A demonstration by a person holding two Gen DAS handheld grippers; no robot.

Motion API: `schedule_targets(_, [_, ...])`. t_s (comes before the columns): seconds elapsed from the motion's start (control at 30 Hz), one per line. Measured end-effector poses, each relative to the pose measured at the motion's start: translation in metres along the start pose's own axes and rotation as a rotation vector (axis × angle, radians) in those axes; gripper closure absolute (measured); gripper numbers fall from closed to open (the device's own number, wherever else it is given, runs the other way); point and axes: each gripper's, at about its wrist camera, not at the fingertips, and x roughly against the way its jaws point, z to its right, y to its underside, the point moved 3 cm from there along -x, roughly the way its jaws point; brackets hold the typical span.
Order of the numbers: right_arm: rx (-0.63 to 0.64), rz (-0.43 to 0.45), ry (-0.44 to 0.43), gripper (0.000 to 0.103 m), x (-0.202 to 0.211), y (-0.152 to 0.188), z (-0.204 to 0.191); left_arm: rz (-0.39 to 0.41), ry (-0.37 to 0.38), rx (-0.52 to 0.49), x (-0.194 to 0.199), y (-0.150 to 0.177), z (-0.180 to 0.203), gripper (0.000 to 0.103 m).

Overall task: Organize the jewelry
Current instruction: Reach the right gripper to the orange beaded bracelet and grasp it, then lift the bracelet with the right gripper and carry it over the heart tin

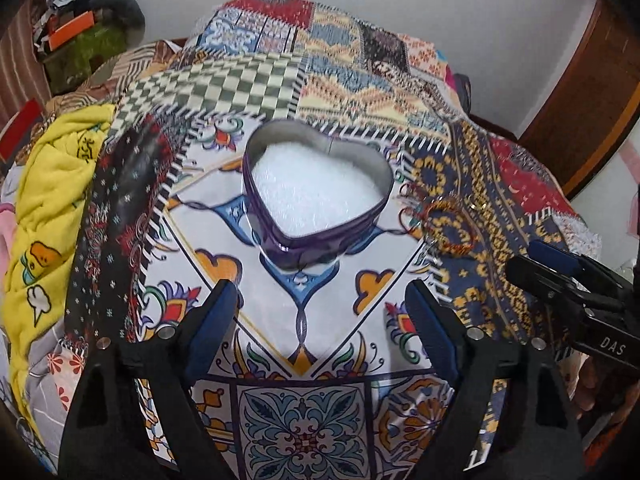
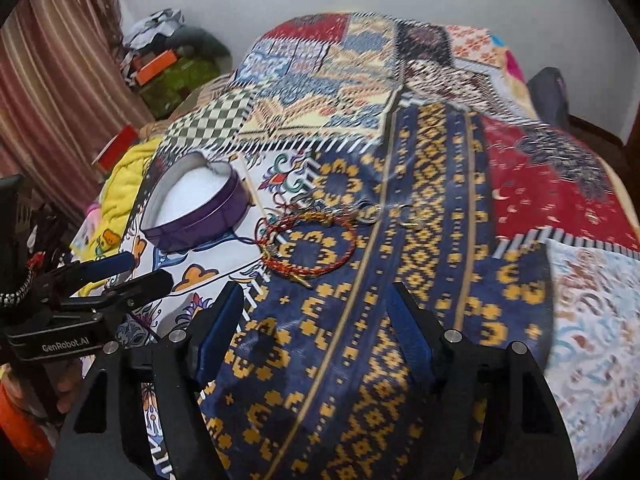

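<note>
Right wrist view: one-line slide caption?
Open right gripper above a patchwork bedspread, red-and-gold bracelets ahead, open heart-shaped purple tin to their left.

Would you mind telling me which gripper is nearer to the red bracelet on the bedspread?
Right. The right gripper hangs open just short of the red bracelet, which lies ahead of its fingertips. The left gripper, also open, faces the heart-shaped tin, with the bracelet off to its right.

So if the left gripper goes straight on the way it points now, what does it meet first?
Probably the heart-shaped tin, which lies directly ahead of the open left gripper; only the patterned cloth lies between them, though depth is unclear.
</note>
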Motion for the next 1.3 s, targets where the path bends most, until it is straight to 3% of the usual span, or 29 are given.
schedule_targets(0.17, [0.024,-0.045,-0.022,0.038,-0.016,-0.004,-0.005,-0.015,0.002,0.005,-0.007,0.001,0.001,0.017])
schedule_targets(0.3, [0.002,-0.078,-0.033,0.043,-0.028,-0.008,-0.001,-0.003,-0.011,-0.047,-0.007,0.000,0.010,0.017])
schedule_targets(0.63, [-0.016,-0.075,0.006,0.078,-0.037,-0.015,0.008,-0.007,0.008,-0.093,-0.013,-0.003,0.021,0.016])
schedule_targets(0.73, [-0.024,-0.072,0.008,0.087,-0.036,-0.016,0.011,-0.005,0.044,-0.085,-0.012,-0.006,0.024,0.016])
schedule_targets(0.97, [-0.037,-0.061,-0.025,0.090,-0.025,-0.011,0.013,-0.003,0.062,-0.124,-0.011,-0.008,0.041,0.018])
schedule_targets(1.07, [-0.029,-0.040,-0.014,0.090,-0.016,-0.008,0.011,-0.008,0.080,-0.148,-0.013,-0.010,0.050,0.023])
schedule_targets(1.3, [-0.017,-0.002,0.015,0.090,0.001,-0.005,0.019,-0.081,0.143,-0.150,-0.035,-0.017,0.064,0.047])
